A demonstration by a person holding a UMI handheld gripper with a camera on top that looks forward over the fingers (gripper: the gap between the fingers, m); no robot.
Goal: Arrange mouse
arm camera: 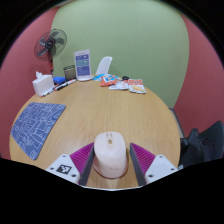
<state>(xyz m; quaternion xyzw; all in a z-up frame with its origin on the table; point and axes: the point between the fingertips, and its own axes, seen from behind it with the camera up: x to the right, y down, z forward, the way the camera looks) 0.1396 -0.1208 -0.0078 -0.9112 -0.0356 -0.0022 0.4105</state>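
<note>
A pale pink-white computer mouse (110, 155) rests on the round wooden table (100, 110), near its front edge. It stands between my gripper's (112, 162) two fingers, whose magenta pads (80, 160) flank it on either side. The fingers are open, with a thin gap showing on the right of the mouse. A blue-grey patterned mouse mat (37, 127) lies on the table, ahead and to the left of the fingers.
At the table's far left stand a small fan (50, 44), a tissue box (42, 84) and a white carton (83, 65). Small packets and papers (125, 85) lie at the far side. A dark chair (205, 142) stands at the right.
</note>
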